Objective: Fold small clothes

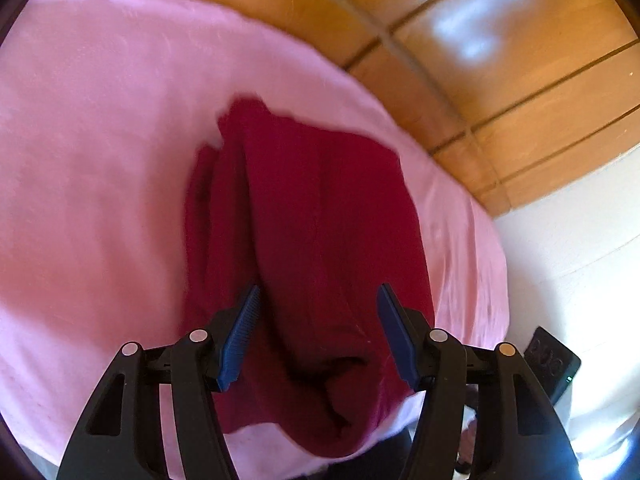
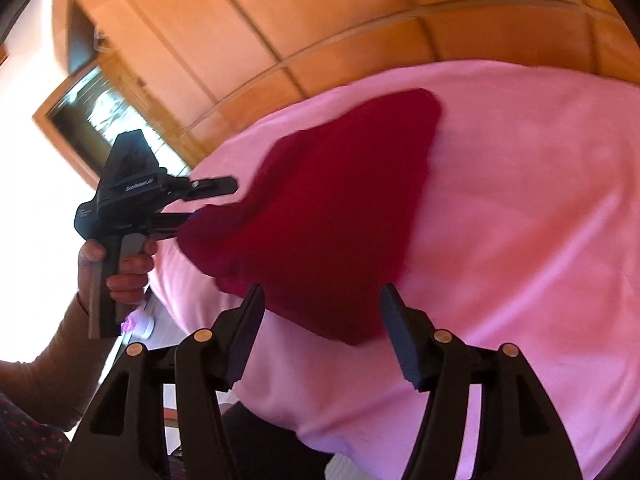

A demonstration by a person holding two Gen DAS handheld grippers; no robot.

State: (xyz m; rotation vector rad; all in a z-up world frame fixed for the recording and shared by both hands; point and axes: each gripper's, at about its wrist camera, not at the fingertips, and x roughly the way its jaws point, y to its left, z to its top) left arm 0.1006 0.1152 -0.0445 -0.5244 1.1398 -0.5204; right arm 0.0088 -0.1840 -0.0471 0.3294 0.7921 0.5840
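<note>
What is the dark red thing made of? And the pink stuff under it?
The dark red garment looks like soft matte fabric, maybe fleece or knit: it sags and creases, with no shine. The pink cover beneath seems a smooth light cloth, perhaps cotton, showing faint wrinkles. Blur leaves the weave unclear.

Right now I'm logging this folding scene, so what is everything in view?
garment: one, dark red, lying partly folded on the pink sheet
sheet: one, pink, covering the surface under the garment
wood panelling: orange-brown, behind the sheet
dark device: one, black, right edge of the left wrist view
left gripper: black with blue pads, open above the garment
right gripper: black, open over the garment's near edge
left hand: one, gripping the left gripper's handle, beige sleeve
</note>
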